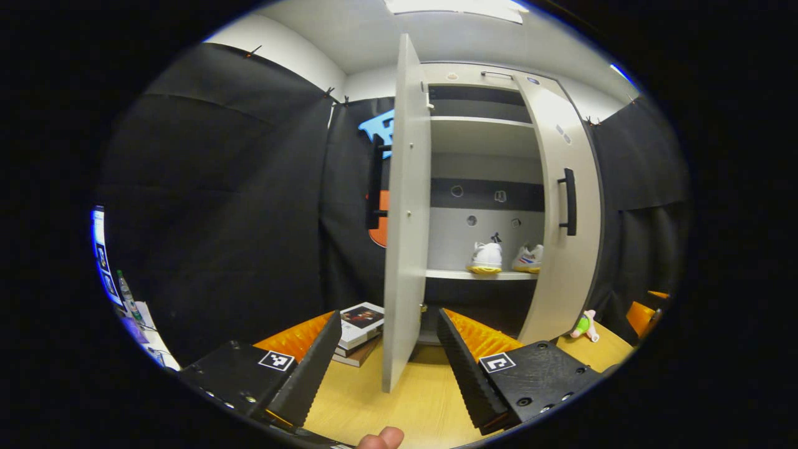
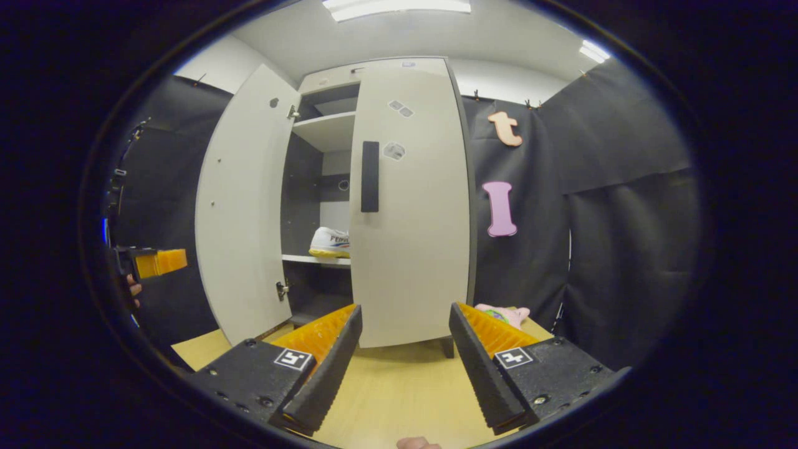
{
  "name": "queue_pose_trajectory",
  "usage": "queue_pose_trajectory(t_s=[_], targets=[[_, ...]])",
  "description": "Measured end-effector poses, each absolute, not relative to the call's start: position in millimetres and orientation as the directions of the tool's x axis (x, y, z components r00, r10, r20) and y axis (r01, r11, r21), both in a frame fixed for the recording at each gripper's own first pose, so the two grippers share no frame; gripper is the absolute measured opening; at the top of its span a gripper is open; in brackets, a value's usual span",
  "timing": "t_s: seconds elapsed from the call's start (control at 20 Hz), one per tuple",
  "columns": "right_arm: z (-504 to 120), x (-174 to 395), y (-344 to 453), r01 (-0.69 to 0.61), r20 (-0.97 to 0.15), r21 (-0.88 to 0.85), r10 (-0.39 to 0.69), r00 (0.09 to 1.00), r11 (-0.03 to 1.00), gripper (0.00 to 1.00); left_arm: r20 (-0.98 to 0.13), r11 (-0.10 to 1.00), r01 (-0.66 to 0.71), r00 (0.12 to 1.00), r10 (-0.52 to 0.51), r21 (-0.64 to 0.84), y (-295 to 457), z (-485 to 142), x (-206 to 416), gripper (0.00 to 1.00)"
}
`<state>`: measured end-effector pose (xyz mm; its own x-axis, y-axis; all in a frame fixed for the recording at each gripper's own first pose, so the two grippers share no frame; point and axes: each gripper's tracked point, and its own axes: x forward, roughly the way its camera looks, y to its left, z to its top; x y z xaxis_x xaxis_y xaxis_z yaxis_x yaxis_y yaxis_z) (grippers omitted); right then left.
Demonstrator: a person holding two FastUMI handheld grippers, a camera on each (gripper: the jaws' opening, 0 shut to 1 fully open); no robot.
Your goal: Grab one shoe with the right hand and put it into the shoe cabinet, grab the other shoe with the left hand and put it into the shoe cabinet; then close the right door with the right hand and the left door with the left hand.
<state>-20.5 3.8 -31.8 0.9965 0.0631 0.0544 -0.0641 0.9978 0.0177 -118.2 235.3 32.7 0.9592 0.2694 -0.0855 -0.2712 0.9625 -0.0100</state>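
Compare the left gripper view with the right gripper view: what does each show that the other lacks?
Left gripper view: two shoes side by side on a cabinet shelf, and a stack of books on the table.

Right gripper view: one shoe past the right door's edge, plus the left gripper at the far left.

Shared: the cabinet, its left door wide open, right door nearly closed, a pink toy beside it.

White shoes (image 1: 485, 258) with yellow soles, pale grey cabinet (image 2: 408, 206), black handles (image 1: 569, 201).
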Motion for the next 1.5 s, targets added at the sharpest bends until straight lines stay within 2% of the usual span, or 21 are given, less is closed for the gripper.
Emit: queue_pose_trajectory(t_s=[0.1,0.15,0.2,0.6,0.8,0.85,0.95,1.5], targets=[[-35,-20,2,-0.060,0.045,0.018,0.059,0.997,0.998,0.92,-0.064,0.950,-0.311,0.949,0.310,-0.008,259,45,-115,0.92],[-36,-20,1,-0.057,0.045,0.015,0.056,0.997,0.998,0.87,-0.048,0.945,-0.328,0.943,0.328,-0.001,269,51,-113,0.92],[-36,-20,1,-0.056,0.044,0.013,0.055,0.998,0.998,0.92,-0.032,0.939,-0.344,0.939,0.344,0.009,279,59,-110,0.92],[-35,-19,-6,-0.049,0.045,0.017,0.048,0.998,0.999,0.92,0.017,0.919,-0.393,0.920,0.393,0.036,325,103,-68,0.92],[-37,-14,-12,-0.031,0.038,0.028,0.030,0.999,0.999,0.92,0.051,0.924,-0.382,0.923,0.380,0.020,335,128,-43,0.92],[-38,-13,-12,-0.027,0.036,0.031,0.026,0.999,0.999,0.87,0.061,0.925,-0.379,0.924,0.378,0.021,336,130,-39,0.92],[-40,-11,-13,-0.020,0.032,0.037,0.019,0.999,0.999,0.92,0.071,0.922,-0.385,0.921,0.383,0.029,343,134,-32,0.92],[-38,2,-17,0.010,0.029,0.046,-0.012,1.000,0.999,0.92,0.022,0.951,-0.308,0.951,0.309,-0.037,330,132,-15,0.92]])
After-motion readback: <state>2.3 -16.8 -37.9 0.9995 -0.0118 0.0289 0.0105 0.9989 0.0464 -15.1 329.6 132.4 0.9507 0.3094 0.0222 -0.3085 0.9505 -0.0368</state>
